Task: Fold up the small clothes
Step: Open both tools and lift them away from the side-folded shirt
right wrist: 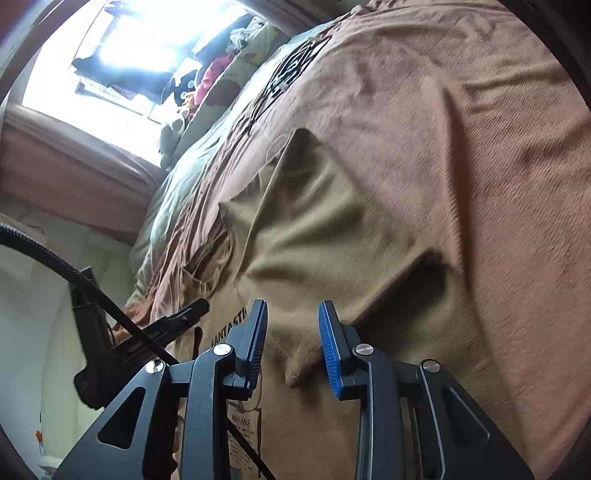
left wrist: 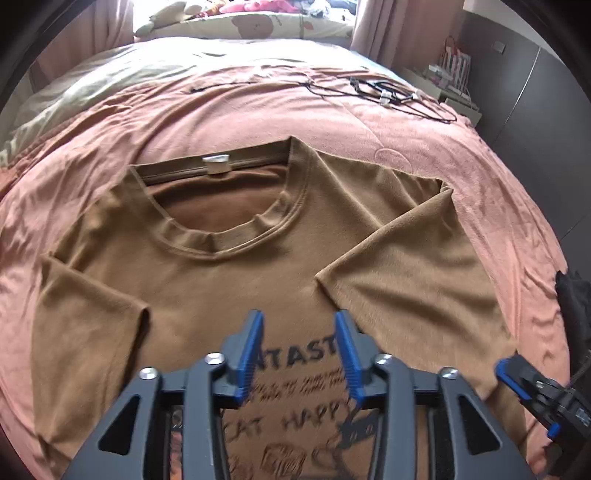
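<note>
A brown T-shirt [left wrist: 229,280] with black print lies face up on the pink bedspread [left wrist: 369,122], collar away from me. Its right sleeve [left wrist: 402,266] is folded in over the body. My left gripper [left wrist: 299,325] is open and empty, just above the printed chest. My right gripper [right wrist: 293,314] is open over the folded sleeve [right wrist: 321,229], with a raised fabric fold between its fingers, not clamped. The right gripper also shows at the right edge of the left wrist view [left wrist: 532,391]. The left gripper shows in the right wrist view [right wrist: 162,328].
Black wire hangers [left wrist: 384,94] lie on the bedspread at the far right. Pillows and plush toys [left wrist: 240,18] sit at the head of the bed. A black cable [right wrist: 74,273] crosses the right wrist view. A dark wardrobe [left wrist: 535,92] stands beyond the bed's right edge.
</note>
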A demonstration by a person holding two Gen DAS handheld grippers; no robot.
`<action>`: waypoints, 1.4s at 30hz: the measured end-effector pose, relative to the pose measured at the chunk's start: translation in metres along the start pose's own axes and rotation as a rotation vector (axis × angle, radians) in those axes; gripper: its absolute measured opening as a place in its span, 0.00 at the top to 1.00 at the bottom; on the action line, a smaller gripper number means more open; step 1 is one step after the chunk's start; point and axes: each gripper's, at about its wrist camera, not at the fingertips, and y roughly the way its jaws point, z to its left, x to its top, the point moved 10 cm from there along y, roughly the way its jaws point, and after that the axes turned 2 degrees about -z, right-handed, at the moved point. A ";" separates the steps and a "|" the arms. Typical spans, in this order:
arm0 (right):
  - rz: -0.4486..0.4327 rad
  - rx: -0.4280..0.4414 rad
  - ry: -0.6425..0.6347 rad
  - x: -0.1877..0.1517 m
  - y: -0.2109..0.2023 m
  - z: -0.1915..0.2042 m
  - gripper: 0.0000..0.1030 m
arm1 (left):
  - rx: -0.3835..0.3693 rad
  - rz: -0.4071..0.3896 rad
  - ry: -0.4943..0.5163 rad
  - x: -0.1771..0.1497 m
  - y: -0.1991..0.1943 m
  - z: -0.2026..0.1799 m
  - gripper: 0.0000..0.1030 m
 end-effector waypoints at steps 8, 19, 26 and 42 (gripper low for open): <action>0.101 -0.044 -0.053 -0.026 0.019 0.013 0.74 | -0.008 0.002 -0.033 -0.030 -0.043 0.031 0.46; 0.057 -0.109 -0.215 -0.036 -0.024 0.052 0.74 | -0.009 -0.097 -0.150 -0.075 -0.148 0.084 0.21; 0.066 -0.225 -0.400 -0.062 -0.068 0.077 0.74 | -0.031 -0.181 -0.123 -0.102 -0.211 0.087 0.06; 0.038 -0.411 -0.925 -0.123 -0.195 0.136 0.40 | 0.001 -0.233 -0.151 -0.185 -0.292 0.126 0.06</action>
